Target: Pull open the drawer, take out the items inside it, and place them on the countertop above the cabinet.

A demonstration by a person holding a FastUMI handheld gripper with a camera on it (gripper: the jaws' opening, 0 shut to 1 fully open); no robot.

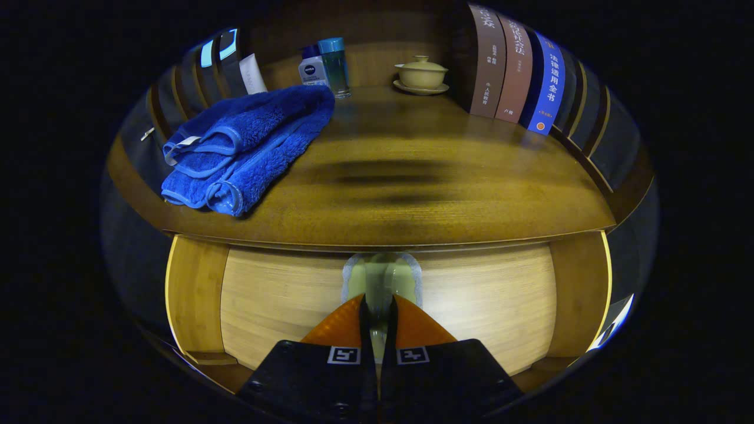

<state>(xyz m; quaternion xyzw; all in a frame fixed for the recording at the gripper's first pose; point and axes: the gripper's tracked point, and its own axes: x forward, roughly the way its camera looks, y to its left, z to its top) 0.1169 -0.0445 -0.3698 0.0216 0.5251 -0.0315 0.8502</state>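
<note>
The gripper (377, 303) points straight at the drawer (389, 306) of a wooden cabinet. Its two fingers stand nearly pressed together, leaving a narrow slit between them. The fingertips (344, 318) reach the drawer's handle (382, 278), a pale, greenish upright piece set in a rounded recess at the middle of the drawer front, at 12 o'clock from the tips. The handle's lower part shows in the slit between the fingers; whether both fingers actually press on it cannot be told from this view.

The drawer front sits flush between the cabinet's side posts (194, 294), at 9 o'clock and 3 o'clock from the gripper. The drawer appears closed, and its contents are hidden.

The countertop (424, 188) lies directly above the drawer, beyond the fingers. Its central area is bare wood. The following items rest on it:

- A folded blue towel (244, 147), at 10 o'clock from the fingertips, near the countertop's front left edge.
- A white tube (253, 73), a small bottle with a dark cap (311, 68) and a clear blue-capped bottle (336, 65), grouped at 11 o'clock, just behind the towel's far end.
- A cream lidded cup on a saucer (421, 73), at 12 o'clock, at the back of the countertop.
- A row of upright books (515, 70), at 1 o'clock, along the right side.
</note>
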